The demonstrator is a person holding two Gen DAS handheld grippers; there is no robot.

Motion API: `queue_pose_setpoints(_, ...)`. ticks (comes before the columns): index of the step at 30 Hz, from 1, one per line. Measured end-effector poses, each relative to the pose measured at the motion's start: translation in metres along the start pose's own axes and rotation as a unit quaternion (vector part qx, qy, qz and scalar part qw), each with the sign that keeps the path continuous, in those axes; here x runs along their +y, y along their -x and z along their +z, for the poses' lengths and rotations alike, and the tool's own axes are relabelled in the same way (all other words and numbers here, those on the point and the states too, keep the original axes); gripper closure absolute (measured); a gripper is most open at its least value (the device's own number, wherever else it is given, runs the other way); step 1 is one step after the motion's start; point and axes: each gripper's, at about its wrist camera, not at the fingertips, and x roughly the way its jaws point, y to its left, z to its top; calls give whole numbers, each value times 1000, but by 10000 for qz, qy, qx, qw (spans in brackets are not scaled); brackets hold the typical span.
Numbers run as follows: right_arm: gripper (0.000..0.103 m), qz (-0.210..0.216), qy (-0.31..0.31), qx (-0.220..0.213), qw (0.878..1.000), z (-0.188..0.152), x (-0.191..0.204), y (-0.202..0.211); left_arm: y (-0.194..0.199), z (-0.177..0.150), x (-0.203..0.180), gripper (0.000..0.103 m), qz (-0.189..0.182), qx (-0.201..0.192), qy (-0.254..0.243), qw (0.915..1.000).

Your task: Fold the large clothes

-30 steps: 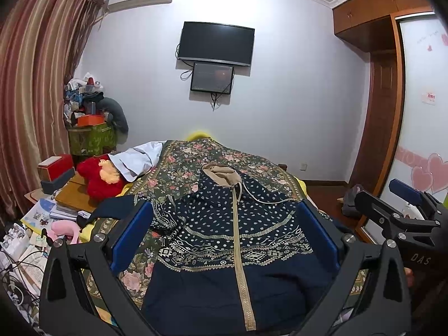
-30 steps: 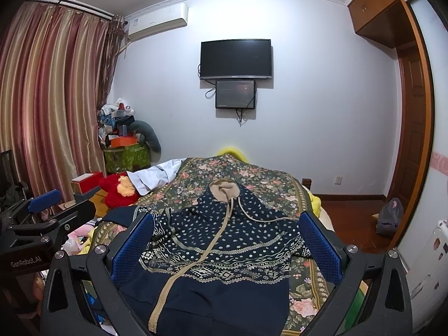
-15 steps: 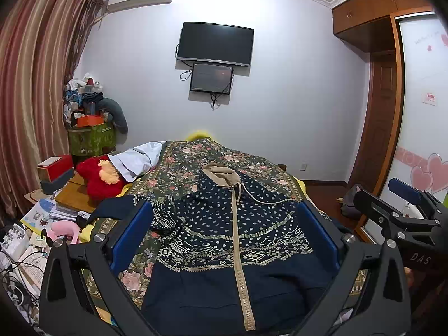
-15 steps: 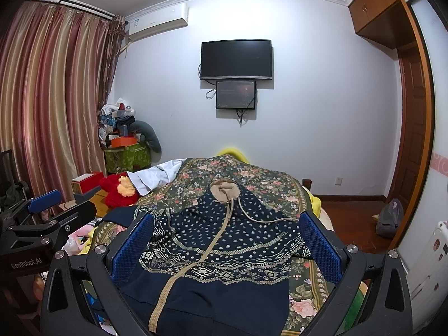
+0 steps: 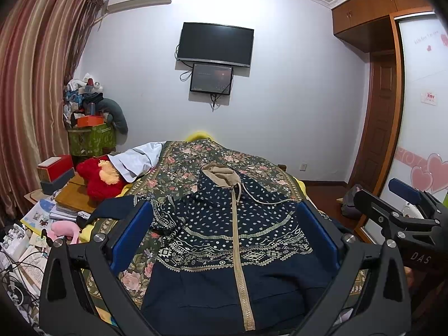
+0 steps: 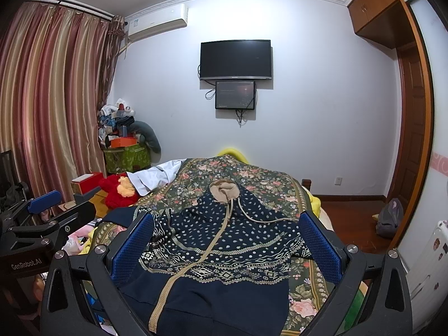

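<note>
Navy hoodie (image 5: 232,238): patterned, tan zip, spread front-up on bed, hood at far end
Bed (image 5: 196,156): floral cover
Left tongs (image 5: 224,235): wide open, empty, above hoodie's lower half
Right tongs (image 6: 226,243): wide open, empty, above hoodie

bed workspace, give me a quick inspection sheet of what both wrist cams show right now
Surface: bed under a green floral bedspread.
Job's things: navy patterned zip hoodie with beige hood spread flat, hood away from the cameras, unfolded.
Clutter: red plush toy, white cloth, books and boxes on the left.
Grippers: left gripper open; right gripper open; both hover over the hoodie's lower part, holding nothing.
Cables: tangled wires at lower left; cords under the wall screens.
Surroundings: black wall television, striped curtains, wooden wardrobe.
</note>
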Motion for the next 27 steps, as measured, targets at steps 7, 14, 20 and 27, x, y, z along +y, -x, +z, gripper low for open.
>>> queue_pose_setpoints(7, 0, -3, 5, 0, 10000, 0, 0, 0, 0, 0, 0, 0, -12, -1, 9, 10000)
queue_pose_setpoints(14, 0, -4, -6, 11, 10000, 1, -2, 1, 0, -1, 1, 0, -12, 3, 43, 10000)
queue_pose_setpoints(20, 0, -29, 31, 12, 10000, 5, -2, -5, -4, 3, 5, 0, 64, -71, 17, 10000)
queue_pose_setpoints(27, 0, -18, 102, -32, 9999, 23, 0, -43, -30, 21, 33, 0, 154, -102, 77, 9998)
